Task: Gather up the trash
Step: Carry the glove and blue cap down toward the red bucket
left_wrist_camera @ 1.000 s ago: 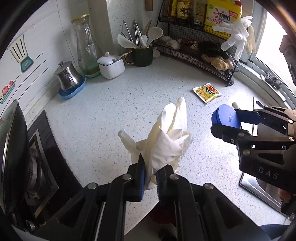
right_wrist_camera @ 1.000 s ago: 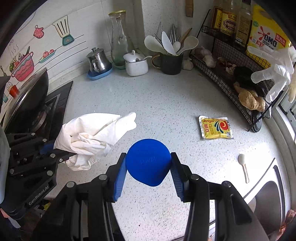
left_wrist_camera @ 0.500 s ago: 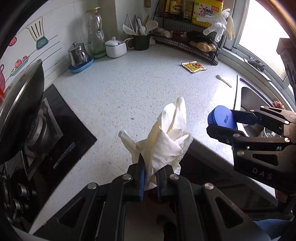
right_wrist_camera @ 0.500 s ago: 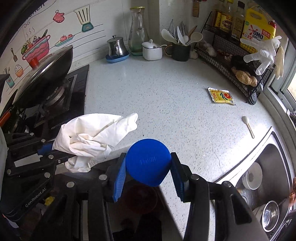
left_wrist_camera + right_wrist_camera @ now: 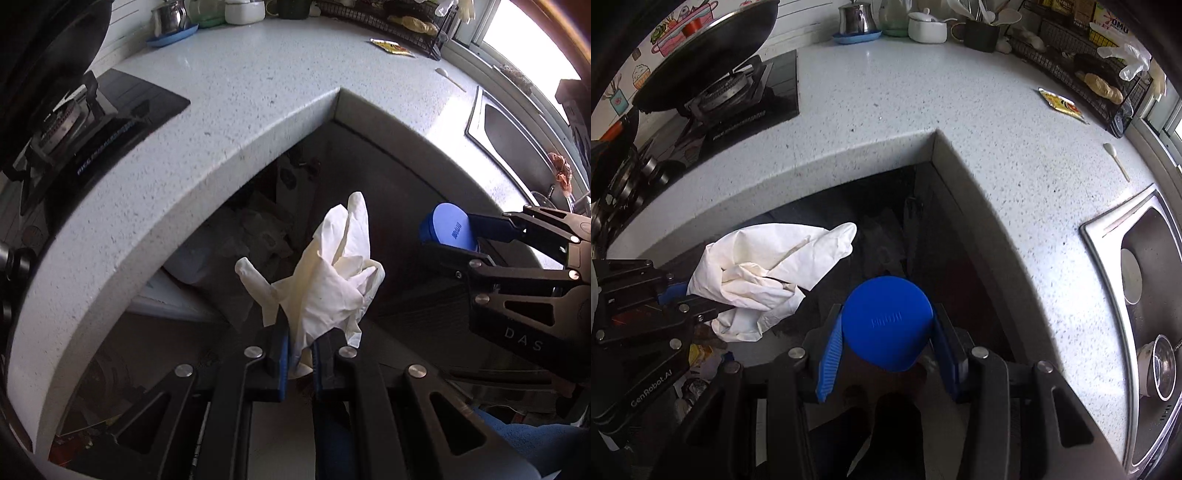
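My left gripper (image 5: 297, 354) pinches the white glove (image 5: 332, 280) at frame centre; my right gripper (image 5: 886, 354) clamps the blue cap (image 5: 886, 321). Both hang beyond the counter (image 5: 923, 96) edge; next, I judge, release over the bin.

Both pulled back off the countertop (image 5: 886, 110) and lower now: left gripper (image 5: 300, 350) with the white glove (image 5: 332, 280), right gripper (image 5: 886, 354) with the blue cap (image 5: 886, 321). No longer over the speckled stone, but out past its inner corner, above the dark gap beneath. Yellow packet (image 5: 1062, 105) and small spoon (image 5: 1115, 160) now far off near the top. Stove (image 5: 738, 99) and sink (image 5: 1145, 295) swung into view on either side.
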